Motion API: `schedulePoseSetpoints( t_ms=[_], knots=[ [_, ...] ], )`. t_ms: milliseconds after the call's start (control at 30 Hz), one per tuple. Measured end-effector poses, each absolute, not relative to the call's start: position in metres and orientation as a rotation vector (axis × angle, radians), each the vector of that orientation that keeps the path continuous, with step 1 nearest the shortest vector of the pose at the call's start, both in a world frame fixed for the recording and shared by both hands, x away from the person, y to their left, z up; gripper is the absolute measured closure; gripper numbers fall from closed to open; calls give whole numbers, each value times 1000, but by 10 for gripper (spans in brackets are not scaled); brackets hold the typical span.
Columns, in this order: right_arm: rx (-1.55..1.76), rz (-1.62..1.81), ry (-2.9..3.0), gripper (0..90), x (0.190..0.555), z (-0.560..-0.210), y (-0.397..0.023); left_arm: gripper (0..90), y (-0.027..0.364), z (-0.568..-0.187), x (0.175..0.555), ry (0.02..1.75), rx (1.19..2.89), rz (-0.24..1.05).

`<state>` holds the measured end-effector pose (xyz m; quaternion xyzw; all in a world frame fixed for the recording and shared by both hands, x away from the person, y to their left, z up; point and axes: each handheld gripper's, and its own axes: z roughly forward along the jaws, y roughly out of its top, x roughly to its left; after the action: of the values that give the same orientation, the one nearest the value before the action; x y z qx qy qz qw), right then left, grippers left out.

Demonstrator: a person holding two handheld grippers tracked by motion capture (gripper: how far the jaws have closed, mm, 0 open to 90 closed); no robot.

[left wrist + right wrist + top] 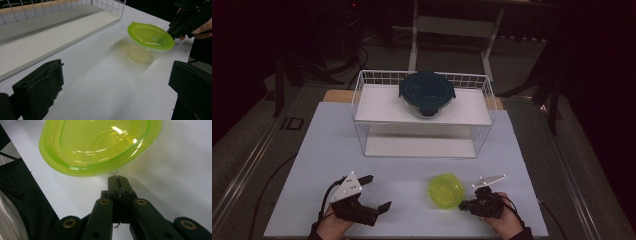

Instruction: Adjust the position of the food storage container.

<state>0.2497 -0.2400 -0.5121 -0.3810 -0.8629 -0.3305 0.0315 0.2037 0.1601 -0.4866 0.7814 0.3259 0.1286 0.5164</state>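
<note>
A lime-lidded container (446, 190) sits near the table's (322, 150) front edge, its rim pinched by the right gripper (467, 204), jaws together. The left gripper (379, 192) rests well apart, jaws spread over bare tabletop. No legible writing appears.

white table (327, 150): wire rack (362, 95) at back, green container (445, 190) near front.

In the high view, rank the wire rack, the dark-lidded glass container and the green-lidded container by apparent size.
Largest to smallest:
1. wire rack
2. dark-lidded glass container
3. green-lidded container
The green one lies nearer the camera yet looks smaller, so the order seems safe.
</note>
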Motion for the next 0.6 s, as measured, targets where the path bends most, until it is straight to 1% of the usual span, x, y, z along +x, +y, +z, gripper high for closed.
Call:
schedulePoseSetpoints(
  t_ms=[600],
  knots=[
    [-1101,-1020,-2667,900,254,-513,-204,0,161,-486,204,780,1875,317]
  ],
)
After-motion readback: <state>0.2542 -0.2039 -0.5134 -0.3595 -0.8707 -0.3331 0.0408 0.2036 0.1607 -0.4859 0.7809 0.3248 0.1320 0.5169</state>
